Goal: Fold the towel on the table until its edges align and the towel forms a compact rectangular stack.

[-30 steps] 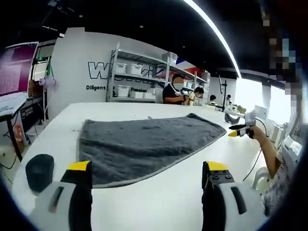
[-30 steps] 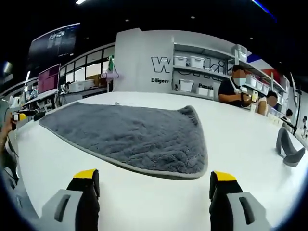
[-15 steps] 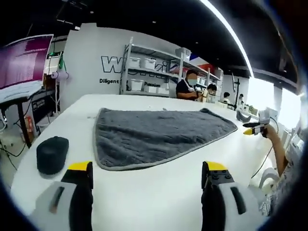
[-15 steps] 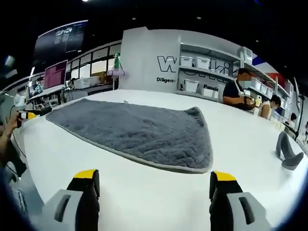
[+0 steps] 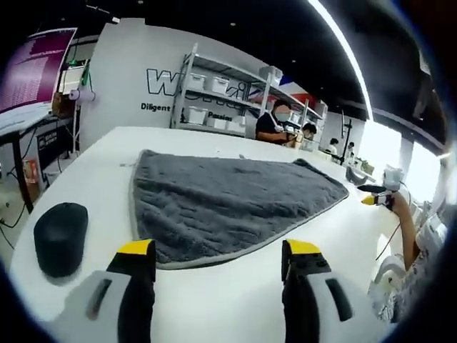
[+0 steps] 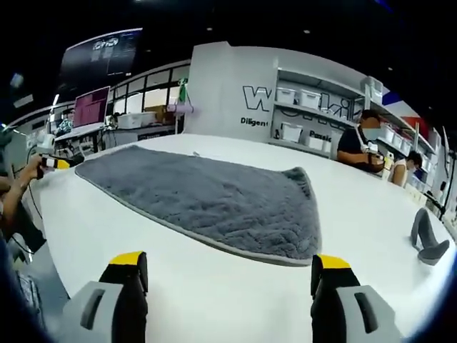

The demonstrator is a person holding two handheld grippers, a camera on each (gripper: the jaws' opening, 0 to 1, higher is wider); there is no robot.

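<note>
Towel (image 5: 228, 204), grey with a pale hem, lies spread flat on my white table (image 5: 214, 307); in the right gripper view the same towel (image 6: 207, 200) covers the middle of the tabletop (image 6: 214, 293), unfolded, its near edge running just beyond my jaws. My left gripper (image 5: 218, 250) hangs over the near rim of the table with its yellow-tipped jaws wide apart and nothing between them; the towel's near left corner sits just past the tips. My right gripper (image 6: 228, 261) is likewise spread and empty, poised before the towel's near right corner, a strip of bare table between. A dark rounded object (image 5: 61, 238) rests on the table to the left of the towel, apart from it. A grey curved stand (image 6: 428, 243) sits at the far right. Beyond the table, shelving (image 6: 314, 114) holds white bins against a lettered wall, and people (image 6: 360, 139) are beside it. Monitors (image 6: 91, 107) stand at far left.
</note>
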